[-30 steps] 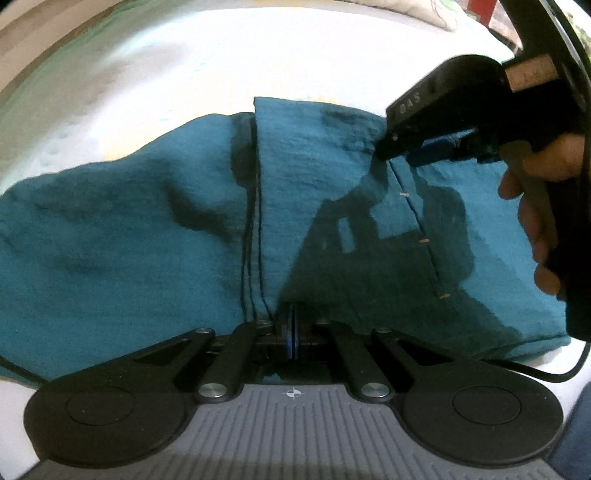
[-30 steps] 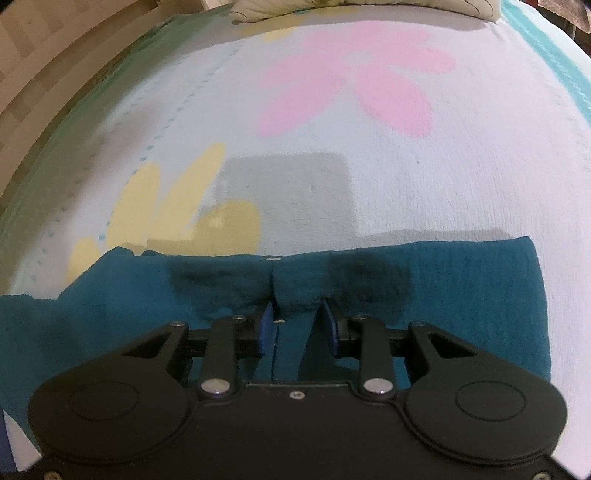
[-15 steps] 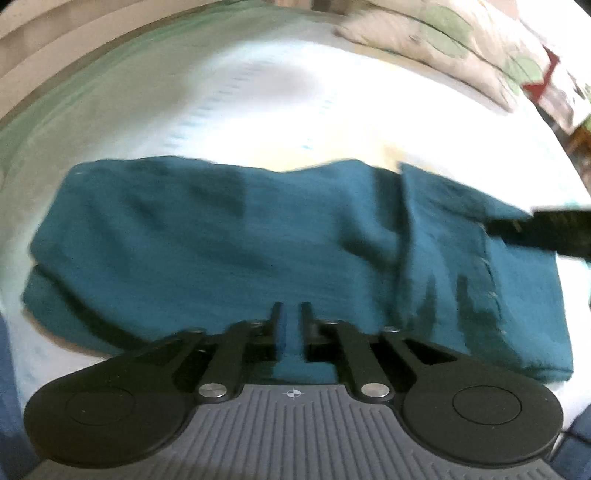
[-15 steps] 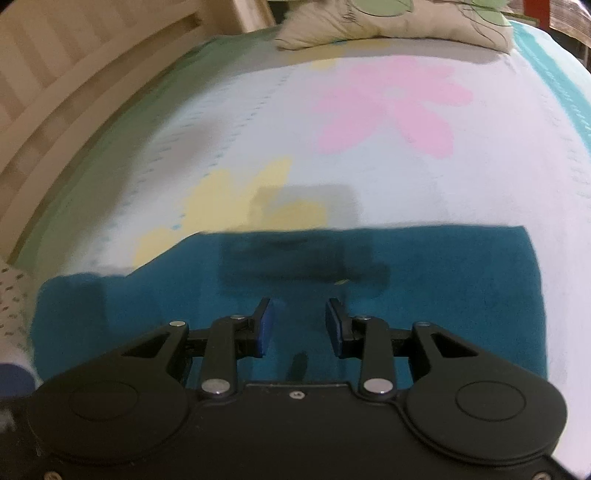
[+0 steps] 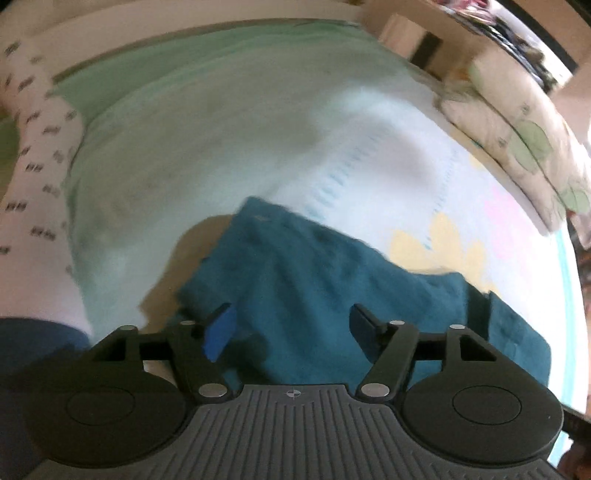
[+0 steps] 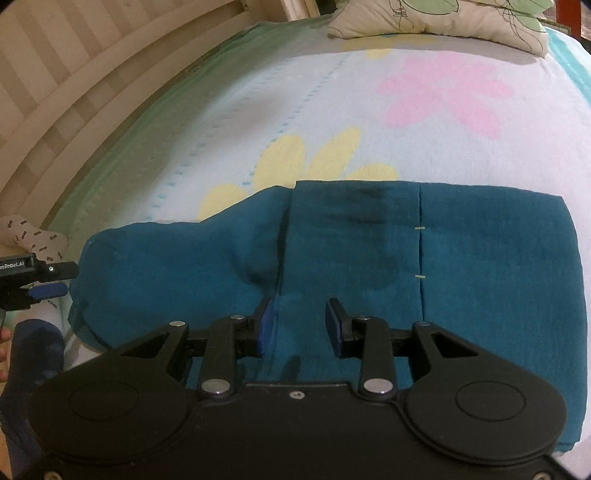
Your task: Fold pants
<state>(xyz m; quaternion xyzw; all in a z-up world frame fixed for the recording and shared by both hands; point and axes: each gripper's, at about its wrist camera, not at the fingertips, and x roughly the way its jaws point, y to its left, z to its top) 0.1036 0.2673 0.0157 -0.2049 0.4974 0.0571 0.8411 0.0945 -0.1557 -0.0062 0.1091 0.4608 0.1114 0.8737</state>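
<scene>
Nearly folded, one end left

Left wrist view: left gripper (image 5: 290, 326) jaws, just opened wide and empty, hover over the teal pants (image 5: 332, 295) on the bed (image 5: 221, 147); right wrist view: right gripper (image 6: 299, 325) jaws half open, holding nothing; the narrow leg end seems unfolded yet.

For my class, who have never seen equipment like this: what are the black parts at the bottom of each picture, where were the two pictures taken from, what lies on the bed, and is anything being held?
There is no robot here: a person holds a black two-finger gripper in each hand, with a wide-angle camera on each looking along its fingers. One picture comes from the left gripper, the other from the right gripper. Teal fabric pants, partly folded, lie on a flower-print bedsheet, with a cream leaf-print pillow beyond. Both grippers are open above the pants and hold nothing; the left one's jaws have just been opening.
</scene>
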